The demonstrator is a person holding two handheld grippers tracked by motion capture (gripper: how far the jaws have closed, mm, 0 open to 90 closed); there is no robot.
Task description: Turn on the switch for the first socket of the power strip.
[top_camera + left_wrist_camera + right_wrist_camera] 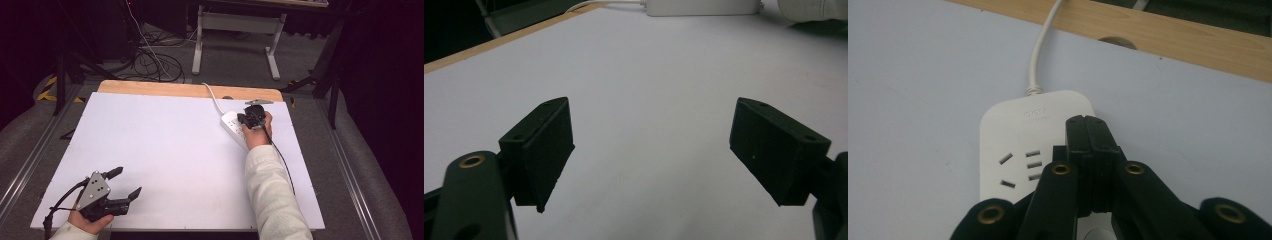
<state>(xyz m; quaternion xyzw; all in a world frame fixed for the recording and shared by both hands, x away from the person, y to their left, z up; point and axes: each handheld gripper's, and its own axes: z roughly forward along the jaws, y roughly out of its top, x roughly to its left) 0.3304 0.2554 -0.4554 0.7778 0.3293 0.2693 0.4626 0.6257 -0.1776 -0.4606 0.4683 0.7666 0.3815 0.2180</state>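
A white power strip (pixel 233 125) lies at the back right of the white table, its white cord (pixel 212 97) running off the far edge. My right gripper (pixel 249 120) hovers right over the strip, jaws pressed together with nothing between them. In the right gripper view the shut gripper (pixel 1087 125) covers the right part of the power strip (pixel 1018 135), whose sockets show to the left, and the cord (pixel 1040 50) leads away. My left gripper (pixel 126 184) rests at the front left corner, open and empty; in the left gripper view its pads (pixel 549 145) stand wide apart.
The white board (pixel 165 150) lies on a wooden table whose bare strip (pixel 165 89) shows at the far edge. Beyond it are a desk frame (pixel 235 40) and cables (pixel 150 62) on the floor. A white sleeve (pixel 272 195) crosses the right side.
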